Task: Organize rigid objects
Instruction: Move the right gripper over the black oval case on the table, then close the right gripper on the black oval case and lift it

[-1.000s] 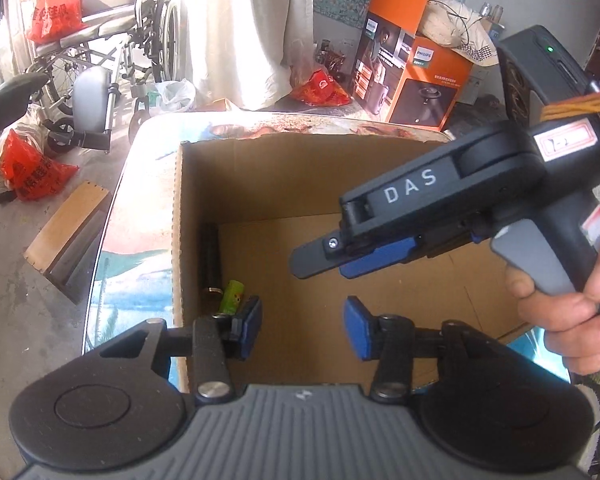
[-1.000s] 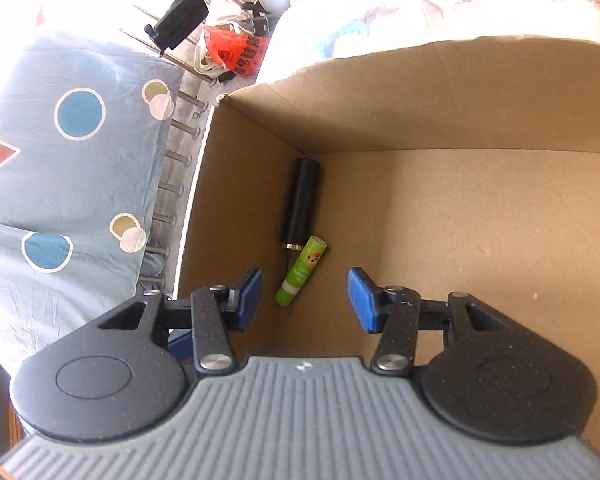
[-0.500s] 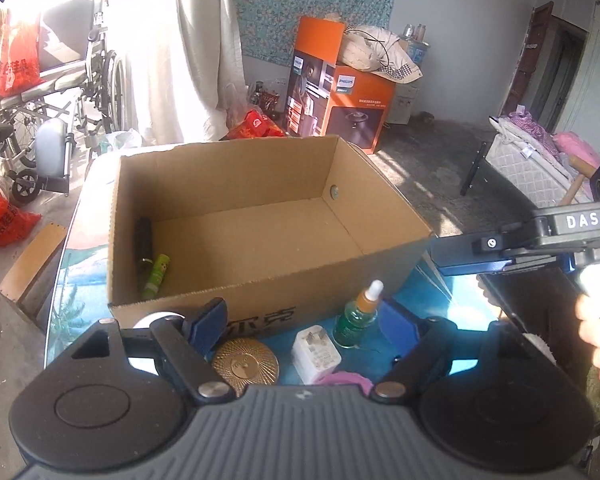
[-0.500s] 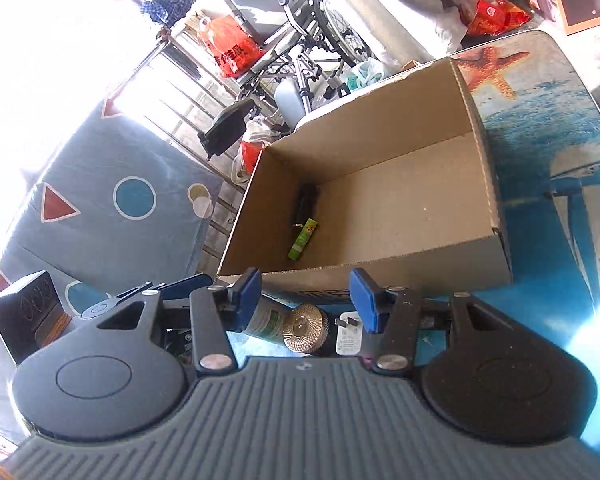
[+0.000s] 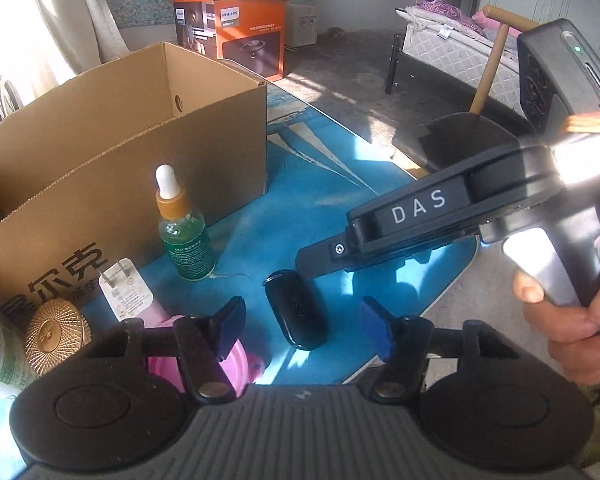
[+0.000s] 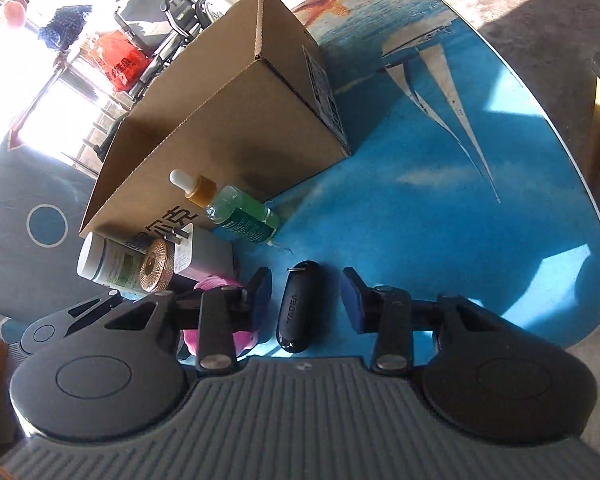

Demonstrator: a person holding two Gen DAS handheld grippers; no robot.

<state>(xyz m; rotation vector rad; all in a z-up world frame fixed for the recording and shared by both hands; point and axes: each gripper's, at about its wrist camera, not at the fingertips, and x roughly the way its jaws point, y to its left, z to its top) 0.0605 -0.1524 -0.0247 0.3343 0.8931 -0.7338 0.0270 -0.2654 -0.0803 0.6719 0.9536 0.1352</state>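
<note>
Both claws have left the cardboard box (image 5: 100, 152), jaws closing lately | left wrist: left claw (image 5: 302, 330) apart over black key fob (image 5: 296, 308) on blue table (image 5: 332, 216), nothing gripped | right wrist: right claw (image 6: 305, 298) apart, straddling fob (image 6: 296, 312), pads clear; green dropper bottle (image 6: 240, 212) beside box.

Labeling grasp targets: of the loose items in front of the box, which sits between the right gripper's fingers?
The black key fob, lying flat on the blue table, untouched by the fingers. The green dropper bottle, white charger plug and gold disc lie further off, by the cardboard box.
</note>
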